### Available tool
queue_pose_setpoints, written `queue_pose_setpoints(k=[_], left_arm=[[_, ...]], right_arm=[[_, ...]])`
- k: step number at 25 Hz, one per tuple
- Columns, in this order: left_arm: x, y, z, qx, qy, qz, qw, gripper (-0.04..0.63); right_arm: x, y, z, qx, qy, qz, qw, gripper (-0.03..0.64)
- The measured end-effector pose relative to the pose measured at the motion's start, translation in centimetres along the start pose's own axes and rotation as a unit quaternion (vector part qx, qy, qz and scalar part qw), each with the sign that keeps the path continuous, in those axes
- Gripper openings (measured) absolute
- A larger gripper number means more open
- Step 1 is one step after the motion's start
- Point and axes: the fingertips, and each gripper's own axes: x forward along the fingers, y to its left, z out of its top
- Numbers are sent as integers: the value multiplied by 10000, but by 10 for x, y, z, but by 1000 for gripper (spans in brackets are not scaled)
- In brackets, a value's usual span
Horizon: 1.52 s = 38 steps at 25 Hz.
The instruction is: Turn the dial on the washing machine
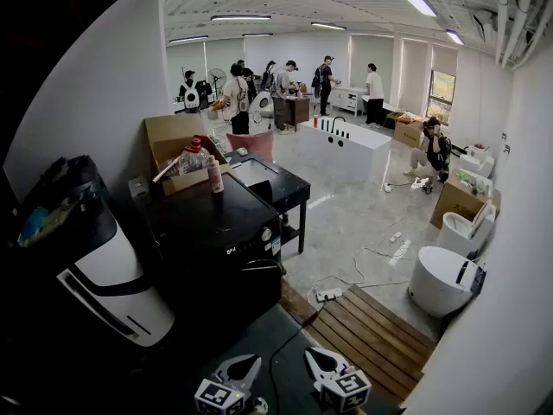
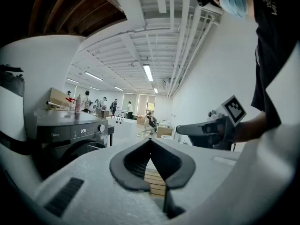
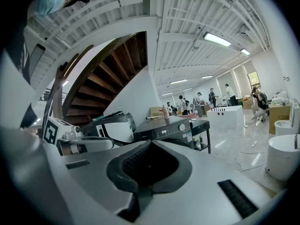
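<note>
- Holds the left gripper (image 1: pixel 239 368) low at the bottom edge of the head view, jaws pressed together tip to tip, nothing between them.
- Holds the right gripper (image 1: pixel 324 363) just beside it, jaws likewise together and empty.
- Points both toward the room, well apart from the washing machine (image 1: pixel 216 223).
- Finds that machine black, standing by the left wall.
- Places the dial (image 1: pixel 266 234), a pale round knob, at the right end of the control panel, untouched.
- Sees on the machine's lid a cardboard box (image 1: pixel 177 141) and a pink bottle (image 1: pixel 214 175).
- Notes a black table (image 1: pixel 285 187) just behind the machine, wooden decking (image 1: pixel 371 335) on the floor nearer the grippers, and people at the far end.
</note>
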Motion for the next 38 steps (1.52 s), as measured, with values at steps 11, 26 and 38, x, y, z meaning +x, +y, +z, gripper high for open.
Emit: queue_pose_setpoints(k=[11,26,38], left_arm=[[15,58,16,-206,-132,-47,9997,13],[62,161,39,-225,-189,-523,9982,112],[152,185,46,-493,-177,117,9986,112]], right_arm=[[57,-10,38,329,-397,-154,9986,-2],[154,-30,71,378,-500,-587,9963,163],[212,-118,84,330,-50,7,9994,163]])
